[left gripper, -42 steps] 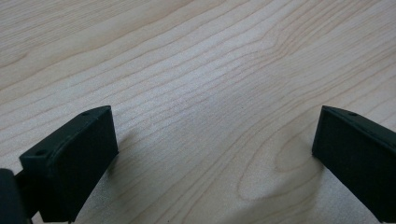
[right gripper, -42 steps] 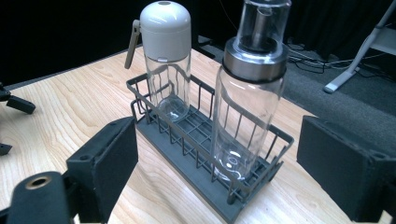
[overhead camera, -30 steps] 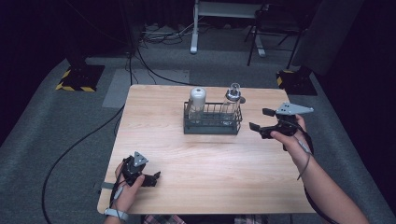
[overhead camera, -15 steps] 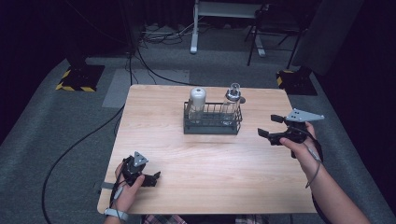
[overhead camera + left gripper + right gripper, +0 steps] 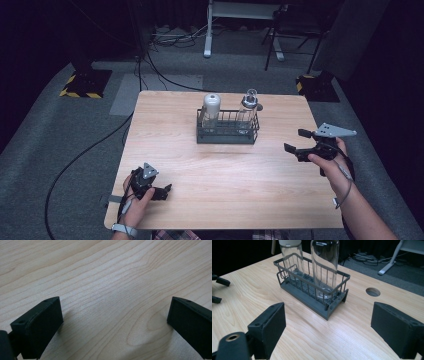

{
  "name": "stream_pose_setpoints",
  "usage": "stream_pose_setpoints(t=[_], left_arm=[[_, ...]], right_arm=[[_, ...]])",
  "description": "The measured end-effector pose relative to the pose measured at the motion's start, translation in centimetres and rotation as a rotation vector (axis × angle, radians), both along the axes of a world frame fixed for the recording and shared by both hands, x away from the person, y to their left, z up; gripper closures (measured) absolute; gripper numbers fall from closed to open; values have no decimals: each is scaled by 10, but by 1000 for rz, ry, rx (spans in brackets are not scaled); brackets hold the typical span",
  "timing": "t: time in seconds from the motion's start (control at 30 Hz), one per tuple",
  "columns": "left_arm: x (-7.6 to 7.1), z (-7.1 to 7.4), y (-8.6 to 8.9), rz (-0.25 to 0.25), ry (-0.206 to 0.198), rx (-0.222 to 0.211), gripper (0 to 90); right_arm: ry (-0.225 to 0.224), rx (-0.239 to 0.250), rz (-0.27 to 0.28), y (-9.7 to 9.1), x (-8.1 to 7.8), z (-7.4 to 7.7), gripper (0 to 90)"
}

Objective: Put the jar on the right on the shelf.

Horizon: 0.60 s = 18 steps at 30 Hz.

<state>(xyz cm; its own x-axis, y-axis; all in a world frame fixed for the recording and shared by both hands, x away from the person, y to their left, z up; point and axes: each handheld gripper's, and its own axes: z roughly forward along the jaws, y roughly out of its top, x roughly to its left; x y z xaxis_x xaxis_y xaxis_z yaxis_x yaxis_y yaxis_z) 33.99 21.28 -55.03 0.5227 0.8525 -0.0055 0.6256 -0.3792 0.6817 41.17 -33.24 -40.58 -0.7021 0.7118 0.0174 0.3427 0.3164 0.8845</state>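
Wire rack with two glass bottles sits mid-table; right gripper hangs off to its right, jaws spread and empty, left gripper spread at the near edge

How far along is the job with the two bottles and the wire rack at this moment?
Looks done: both bottles, the white-capped bottle and the clear bottle, stand upright inside the wire rack. In hand: nothing. The right gripper hovers open beside the rack's end with nothing between its jaws; the left gripper rests open near the table's front edge. Left to do: nothing obvious, perhaps only parking the right gripper.
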Motion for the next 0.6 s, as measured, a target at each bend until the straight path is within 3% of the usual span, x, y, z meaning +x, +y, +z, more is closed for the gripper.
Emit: stream_pose_setpoints(t=[0.6], left_arm=[[0,0,0,1,0,1,0]], right_arm=[[38,-8,-24,-22,-17,-22,125]])
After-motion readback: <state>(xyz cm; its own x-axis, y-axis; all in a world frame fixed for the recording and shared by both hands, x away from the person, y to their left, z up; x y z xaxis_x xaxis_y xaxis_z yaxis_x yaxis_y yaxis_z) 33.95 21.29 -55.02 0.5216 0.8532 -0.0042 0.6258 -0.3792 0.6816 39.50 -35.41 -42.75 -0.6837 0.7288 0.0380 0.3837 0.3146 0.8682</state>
